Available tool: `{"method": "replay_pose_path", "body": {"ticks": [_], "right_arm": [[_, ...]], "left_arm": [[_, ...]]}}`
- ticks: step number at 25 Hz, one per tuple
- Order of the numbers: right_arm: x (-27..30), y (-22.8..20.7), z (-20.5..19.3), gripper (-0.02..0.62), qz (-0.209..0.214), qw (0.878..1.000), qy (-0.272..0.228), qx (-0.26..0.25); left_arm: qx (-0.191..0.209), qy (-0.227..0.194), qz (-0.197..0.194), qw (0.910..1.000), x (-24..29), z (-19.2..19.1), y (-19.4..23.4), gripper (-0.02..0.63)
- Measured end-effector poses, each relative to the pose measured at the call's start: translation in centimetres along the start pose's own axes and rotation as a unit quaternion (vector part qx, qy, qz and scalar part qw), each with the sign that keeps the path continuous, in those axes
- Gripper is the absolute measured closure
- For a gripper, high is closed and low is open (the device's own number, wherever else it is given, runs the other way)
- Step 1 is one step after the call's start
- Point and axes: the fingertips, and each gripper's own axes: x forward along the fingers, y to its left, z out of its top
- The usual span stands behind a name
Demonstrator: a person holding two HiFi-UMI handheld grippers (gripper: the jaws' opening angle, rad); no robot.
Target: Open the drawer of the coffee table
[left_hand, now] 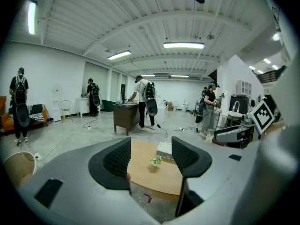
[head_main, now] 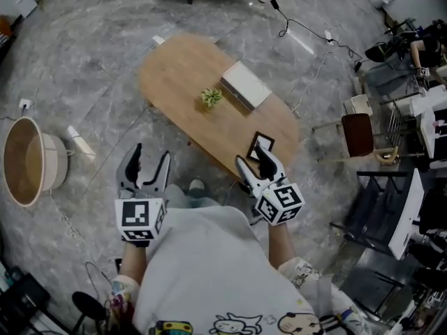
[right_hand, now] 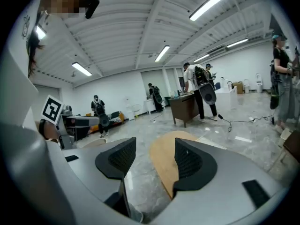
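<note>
An oval wooden coffee table (head_main: 174,75) is seen from the head view on a grey marbled floor just ahead of the person. A small green plant (head_main: 211,97) and a white box (head_main: 246,86) are set side by side at its middle, and a dark-framed flat item (head_main: 261,144) is laid near its nearer end. The right gripper (head_main: 255,160) is held over that end, the left gripper (head_main: 150,160) over the floor beside the table's edge. The drawer cannot be made out in any view. The jaws are shown head-on only in the gripper views: both pairs are parted, with nothing between them. The plant and box are framed through the left pair, and only the table's bare rounded end through the right. A pale round tub (head_main: 28,160) is seen whole from above. People with backpacks (left_hand: 143,100), gathered at a dark desk (left_hand: 125,116), are seen full-length only in the gripper views.
</note>
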Motion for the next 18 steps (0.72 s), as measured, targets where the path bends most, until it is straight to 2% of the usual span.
{"method": "replay_pose_path", "body": {"ticks": [5,8,10,13,18], "right_arm": [[-2.0,-2.1,-0.1,0.37,-0.07,0.997,-0.018,0.026],[-3.6,-3.1,-0.4,0.37,-0.13,0.99,-0.032,0.043],[-4.9,-3.3,-0.9,0.37,-0.179,0.981,-0.04,0.059],[-6.8,-3.0,-2.0,0.37,-0.249,0.963,-0.052,0.087],[-9.3,-2.8,-3.5,0.37,-0.326,0.937,-0.06,0.114]], "left_arm": [[0.029,0.009,-0.083,0.9961,3.8,1.1,-2.5,0.358],[0.053,0.015,-0.154,0.9865,6.4,1.6,-4.4,0.357],[0.07,0.023,-0.209,0.9751,7.9,1.8,-5.8,0.357],[0.093,0.035,-0.285,0.9532,9.7,1.8,-7.7,0.358],[0.125,0.052,-0.364,0.9216,11.1,1.4,-10.2,0.359]]}}
